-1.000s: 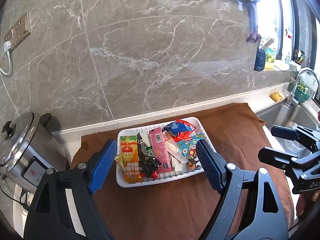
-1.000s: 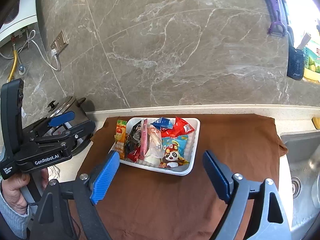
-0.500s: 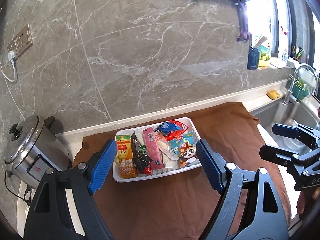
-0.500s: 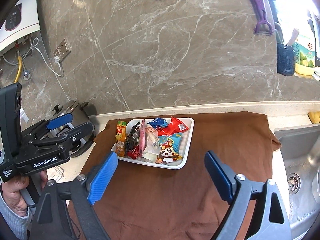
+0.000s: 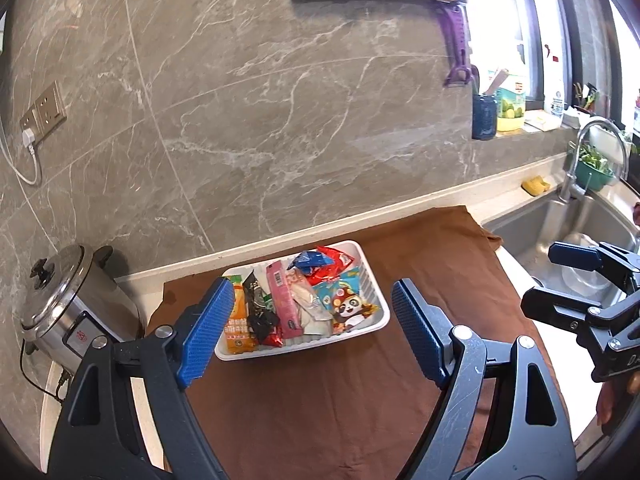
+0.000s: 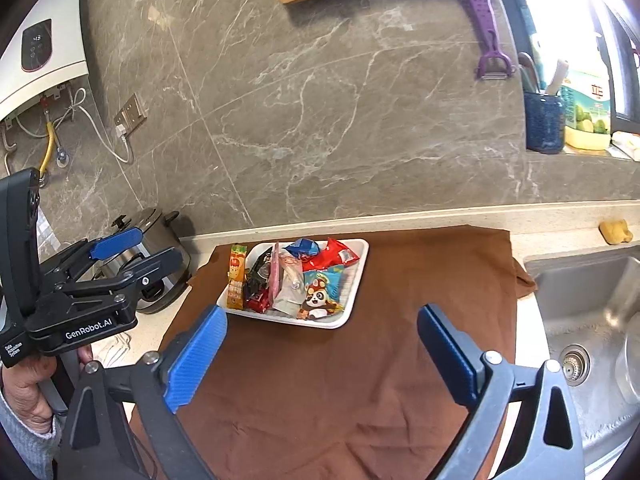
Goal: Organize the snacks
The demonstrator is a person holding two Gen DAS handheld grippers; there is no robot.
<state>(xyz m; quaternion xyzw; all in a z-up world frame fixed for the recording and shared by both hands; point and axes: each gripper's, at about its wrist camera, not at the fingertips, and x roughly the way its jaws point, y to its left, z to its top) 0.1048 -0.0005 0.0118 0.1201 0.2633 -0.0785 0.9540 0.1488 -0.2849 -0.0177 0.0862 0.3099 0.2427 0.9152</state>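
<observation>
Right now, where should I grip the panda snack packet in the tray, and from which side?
Probably pinch the panda packet by its near crimped end, coming from the front rim of the white tray with the open right gripper. It lies flat on top, nearest that rim, and its right side faces bare tray.

Pale counter (image 6: 400, 222) runs along the marble wall. Brown cloth (image 6: 360, 380) covers its middle, reaching the front edge. Steel cooker (image 5: 68, 308) stands at the left end; yellow sponge (image 6: 615, 231) lies at back right, beside the sink (image 6: 592, 292).
</observation>
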